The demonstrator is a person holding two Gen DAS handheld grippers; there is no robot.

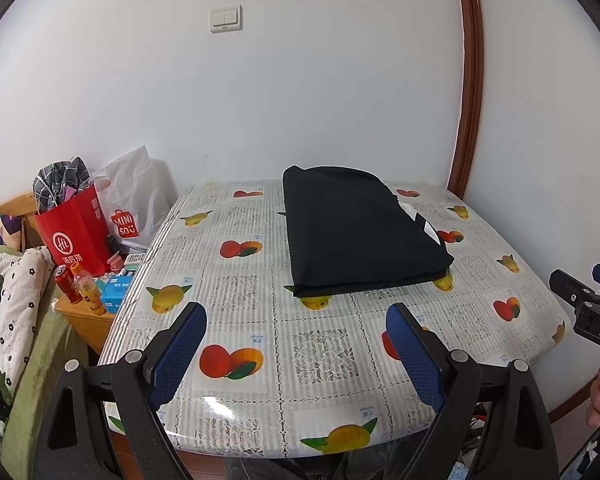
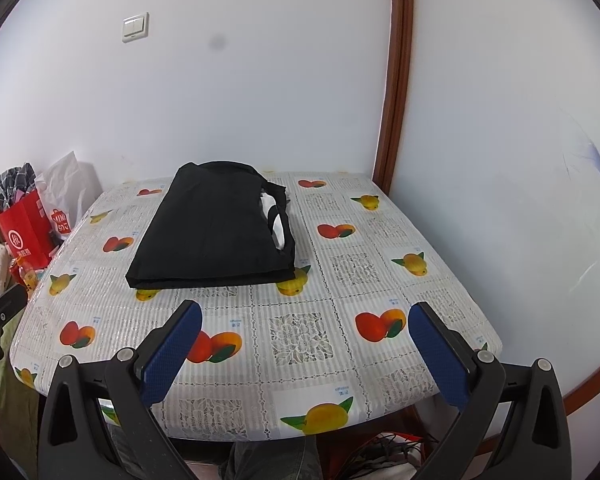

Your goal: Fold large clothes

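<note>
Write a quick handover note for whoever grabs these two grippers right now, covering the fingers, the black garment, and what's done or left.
Left gripper: open, holding nothing, over the near part of the table.
Right gripper: open, holding nothing, also over the near part of the table.
Black garment: lies folded in a flat rectangular stack toward the far side of the table, clear of both grippers. A bit of white shows at its right edge.
Done: judging by the layered stack, the fold looks finished.
Left: possibly tidy the right edge where a loop of fabric sticks out. No other clothes to fold are visible on the table.
</note>
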